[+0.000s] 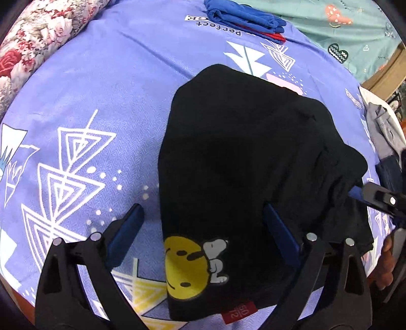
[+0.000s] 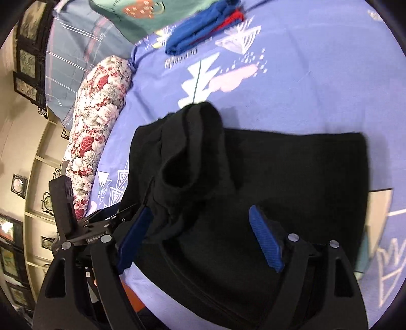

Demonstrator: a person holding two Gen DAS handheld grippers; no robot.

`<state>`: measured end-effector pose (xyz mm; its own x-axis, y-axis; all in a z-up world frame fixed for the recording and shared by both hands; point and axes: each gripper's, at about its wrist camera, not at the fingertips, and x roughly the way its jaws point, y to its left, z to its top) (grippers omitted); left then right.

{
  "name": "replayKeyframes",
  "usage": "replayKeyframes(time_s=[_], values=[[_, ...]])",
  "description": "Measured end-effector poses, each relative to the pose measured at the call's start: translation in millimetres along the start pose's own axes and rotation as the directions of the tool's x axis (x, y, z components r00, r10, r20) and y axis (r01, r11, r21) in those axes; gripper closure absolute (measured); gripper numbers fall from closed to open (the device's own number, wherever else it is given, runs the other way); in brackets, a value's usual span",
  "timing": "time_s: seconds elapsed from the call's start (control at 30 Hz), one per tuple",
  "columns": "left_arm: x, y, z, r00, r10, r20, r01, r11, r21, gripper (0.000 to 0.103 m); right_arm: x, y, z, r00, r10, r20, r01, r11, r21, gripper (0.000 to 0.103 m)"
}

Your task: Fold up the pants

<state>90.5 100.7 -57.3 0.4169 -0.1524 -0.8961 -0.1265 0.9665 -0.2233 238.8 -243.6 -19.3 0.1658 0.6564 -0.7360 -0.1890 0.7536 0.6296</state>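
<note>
**Inspector A:** The black pants lie folded on the purple printed bedsheet, a yellow smiley and cartoon-dog print at the near edge and a red label poking out beneath it.

**Inspector B:** And the left gripper?

**Inspector A:** Its jaws stand wide apart. One blue pad hangs over bare sheet just left of the pants; the other sits over the black cloth. Nothing is between them but the garment's edge lying flat, ungripped.

**Inspector B:** The right gripper is likewise spread wide, in its own wrist view. Both its blue pads hover over the pants. Between and beyond them a portion of the cloth is bunched up into a raised, hollow fold; whether the left pad touches that fold cannot be told.

**Inspector A:** From the left view the right gripper enters at the right-hand edge of the pants, near the cloth.

**Inspector B:** Surroundings: a folded blue garment over a red one lies at the far side of the sheet, well apart from the pants. A floral bolster runs along the sheet's edge, and a teal patterned cloth lies beyond the blue garment.
</note>
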Motion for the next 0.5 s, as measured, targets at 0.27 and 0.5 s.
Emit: replayKeyframes(time_s=[0.27,0.5], values=[[1,1,1,1.0,-0.01,0.016,0.009,0.999,0.041,0.004,27,4,21,0.999,0.038,-0.026,-0.036,0.997,0.069,0.019],[3,1,3,1.0,-0.009,0.015,0.008,0.998,0.054,0.004,30,22,28,1.0,-0.013,0.026,0.014,1.0,-0.014,0.043]])
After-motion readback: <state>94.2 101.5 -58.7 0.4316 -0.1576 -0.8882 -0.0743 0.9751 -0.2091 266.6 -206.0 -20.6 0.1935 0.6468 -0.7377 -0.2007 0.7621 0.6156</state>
